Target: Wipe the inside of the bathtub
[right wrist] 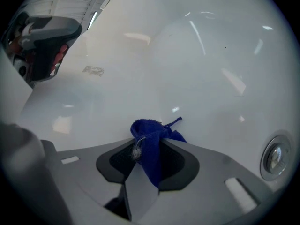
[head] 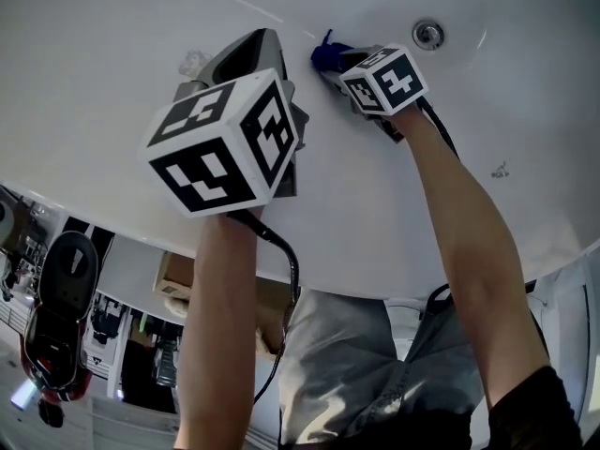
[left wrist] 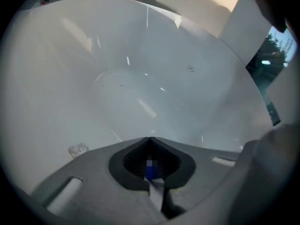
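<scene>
The white bathtub [head: 112, 73] fills the upper part of the head view. My right gripper [head: 339, 64] reaches into it and is shut on a crumpled blue cloth [head: 328, 56], which touches the tub wall left of the metal drain [head: 428, 33]. In the right gripper view the blue cloth [right wrist: 152, 142] bunches out between the jaws of the right gripper [right wrist: 149, 139], with the drain [right wrist: 274, 156] at the lower right. My left gripper [head: 255, 43] hovers over the tub surface just left of the cloth. Its tips meet at the left gripper [left wrist: 150, 139] with nothing in them.
A small clear sticker-like mark [head: 192, 62] sits on the tub wall beside the left gripper, and a dark speck [head: 500, 170] lies further right. Beyond the tub rim [head: 112, 223] are a black and red device [head: 56, 326] and a cardboard box [head: 173, 275].
</scene>
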A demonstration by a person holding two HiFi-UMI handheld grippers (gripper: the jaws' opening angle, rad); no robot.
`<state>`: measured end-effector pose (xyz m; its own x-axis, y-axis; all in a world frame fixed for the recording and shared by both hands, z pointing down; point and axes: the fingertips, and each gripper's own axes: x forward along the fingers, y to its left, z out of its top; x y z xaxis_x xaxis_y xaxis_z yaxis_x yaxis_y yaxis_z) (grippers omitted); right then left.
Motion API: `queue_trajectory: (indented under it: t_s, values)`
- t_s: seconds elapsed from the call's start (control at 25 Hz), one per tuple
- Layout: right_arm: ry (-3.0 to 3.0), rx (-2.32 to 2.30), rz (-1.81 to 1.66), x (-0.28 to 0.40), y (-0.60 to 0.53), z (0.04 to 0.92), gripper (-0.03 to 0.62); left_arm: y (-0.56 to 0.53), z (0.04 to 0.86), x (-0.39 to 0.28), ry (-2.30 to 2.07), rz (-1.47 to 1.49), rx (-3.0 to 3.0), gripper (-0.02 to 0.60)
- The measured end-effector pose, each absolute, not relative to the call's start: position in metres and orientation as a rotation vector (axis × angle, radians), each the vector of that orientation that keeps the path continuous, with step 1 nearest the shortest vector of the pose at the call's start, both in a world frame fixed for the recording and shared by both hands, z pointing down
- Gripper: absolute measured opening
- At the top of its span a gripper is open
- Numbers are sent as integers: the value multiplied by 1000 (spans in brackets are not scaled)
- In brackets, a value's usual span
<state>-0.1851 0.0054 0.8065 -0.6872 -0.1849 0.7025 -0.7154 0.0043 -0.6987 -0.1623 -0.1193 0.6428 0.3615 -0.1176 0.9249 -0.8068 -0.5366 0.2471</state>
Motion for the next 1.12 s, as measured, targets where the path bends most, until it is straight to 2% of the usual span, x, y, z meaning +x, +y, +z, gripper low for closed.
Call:
queue_trajectory:
  t_s: [1.12]
  values:
    - [-2064,871,1836,-208,41,689,129,-77,562,-154,-850,1215,1933,3]
